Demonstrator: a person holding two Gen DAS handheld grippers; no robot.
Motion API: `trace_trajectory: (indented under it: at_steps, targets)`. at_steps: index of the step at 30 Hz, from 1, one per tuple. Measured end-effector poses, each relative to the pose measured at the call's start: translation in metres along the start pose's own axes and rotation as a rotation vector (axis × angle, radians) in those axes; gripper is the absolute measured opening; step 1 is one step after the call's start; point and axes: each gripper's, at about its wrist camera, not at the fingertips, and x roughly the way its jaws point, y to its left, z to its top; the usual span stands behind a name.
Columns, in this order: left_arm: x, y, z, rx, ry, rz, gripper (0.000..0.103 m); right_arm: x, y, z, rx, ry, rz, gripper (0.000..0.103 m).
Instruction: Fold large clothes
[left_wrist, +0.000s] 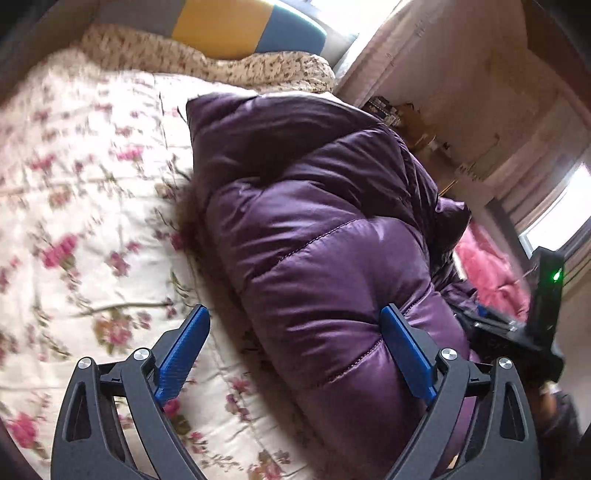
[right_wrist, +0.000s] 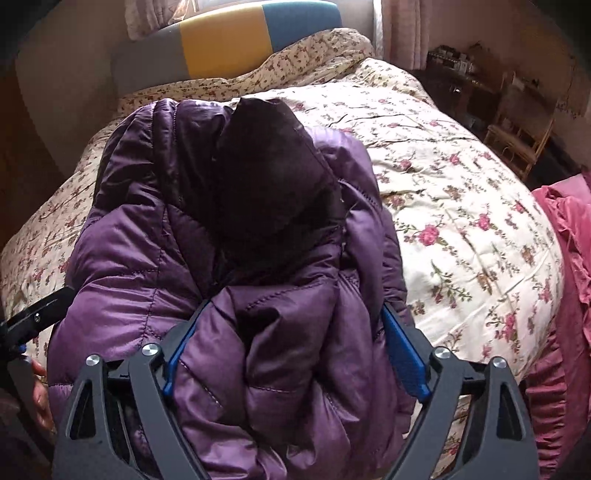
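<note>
A shiny purple puffer jacket (left_wrist: 317, 236) lies bunched on a floral bedspread (left_wrist: 85, 206). In the right wrist view the jacket (right_wrist: 229, 229) shows its dark lining (right_wrist: 273, 177) on top. My left gripper (left_wrist: 295, 350) is open, its blue pads wide apart over the jacket's near left edge, holding nothing. My right gripper (right_wrist: 295, 347) has its jaws wide with a thick fold of the jacket bulging between the blue pads. The right gripper's body shows at the left wrist view's right edge (left_wrist: 517, 332).
A grey, yellow and blue headboard (right_wrist: 229, 40) stands at the bed's far end, with a floral pillow (right_wrist: 317, 55) below it. A pink cloth (right_wrist: 565, 266) hangs at the bed's right side. A wooden chair (right_wrist: 517, 136) and cluttered shelf stand beyond.
</note>
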Motion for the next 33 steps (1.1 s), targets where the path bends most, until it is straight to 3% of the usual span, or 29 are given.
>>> trace_trajectory:
  at_steps: [3,4,5,10,12,17,22,33]
  targets:
    - [0.012,0.003,0.0,-0.045,0.018,-0.072,0.09,0.004,0.0,-0.001,0.008,0.009,0.049,0.065]
    - [0.015,0.001,0.0,-0.046,0.019,-0.101,0.078,0.004,0.001,-0.001,0.003,0.009,0.059,0.06]
    - [0.016,-0.003,0.001,-0.042,0.013,-0.11,0.077,0.004,0.001,-0.001,0.0,0.008,0.067,0.057]
    - [0.009,-0.013,0.007,0.007,-0.006,-0.13,0.05,0.0,0.008,-0.002,-0.041,-0.005,0.102,0.033]
    - [0.004,-0.019,0.01,0.044,-0.009,-0.127,0.046,-0.003,0.014,-0.001,-0.06,-0.018,0.105,0.029]
    - [-0.022,-0.02,0.022,0.106,-0.062,-0.093,0.044,-0.006,0.042,0.007,-0.118,-0.041,0.151,0.025]
    - [-0.057,0.007,0.04,0.114,-0.121,-0.011,0.044,0.003,0.098,0.028,-0.21,-0.061,0.209,0.025]
    - [-0.108,0.086,0.053,0.037,-0.13,0.171,0.045,0.034,0.213,0.041,-0.342,-0.049,0.242,0.025]
